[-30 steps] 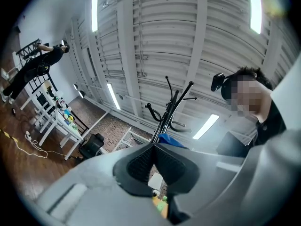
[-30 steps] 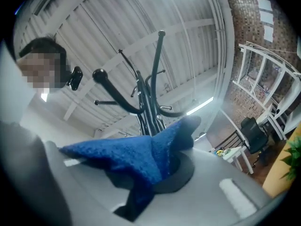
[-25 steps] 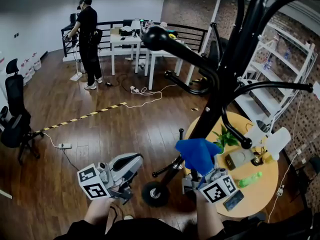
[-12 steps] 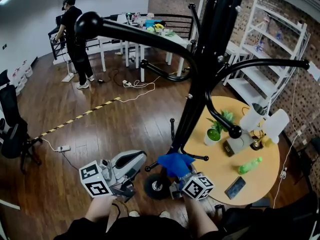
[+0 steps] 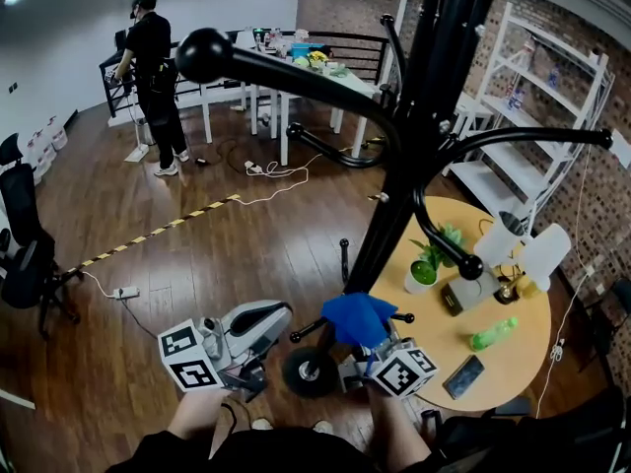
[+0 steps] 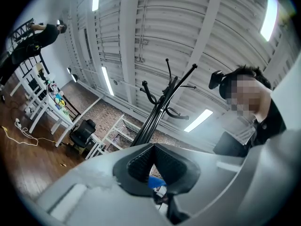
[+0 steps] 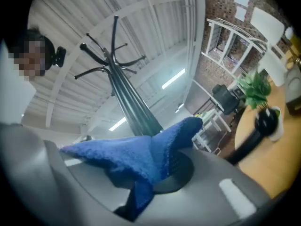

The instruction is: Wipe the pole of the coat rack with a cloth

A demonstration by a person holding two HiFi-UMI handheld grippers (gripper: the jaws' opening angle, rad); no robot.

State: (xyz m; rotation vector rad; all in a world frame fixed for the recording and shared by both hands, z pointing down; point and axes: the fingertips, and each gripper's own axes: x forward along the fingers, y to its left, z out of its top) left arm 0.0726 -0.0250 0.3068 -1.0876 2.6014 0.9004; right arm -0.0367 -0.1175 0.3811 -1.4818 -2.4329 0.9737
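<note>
The black coat rack pole (image 5: 414, 156) slants from the top right down to its round foot (image 5: 308, 371), with curved hooks branching off. My right gripper (image 5: 367, 348) is shut on a blue cloth (image 5: 357, 315), which sits in front of the pole's lowest stretch; I cannot tell if they touch. In the right gripper view the cloth (image 7: 136, 157) bunches out of the right gripper (image 7: 162, 166), with the pole (image 7: 129, 102) rising behind. My left gripper (image 5: 284, 313) hangs left of the foot. Its jaws are pressed together with nothing between them in the left gripper view (image 6: 153, 159), and the rack (image 6: 160, 107) is beyond.
A round yellow table (image 5: 513, 372) at the right carries a potted plant (image 5: 424, 269), a green bottle (image 5: 493, 333), a phone (image 5: 463, 377) and a white lamp (image 5: 537, 254). White shelves (image 5: 552, 97) stand behind. A person (image 5: 153, 57) stands far left. An office chair (image 5: 25, 239) and floor cables are at the left.
The right gripper with the blue cloth has come down the pole toward its foot, then shifted slightly right. The left gripper has barely moved. My view has swung.
</note>
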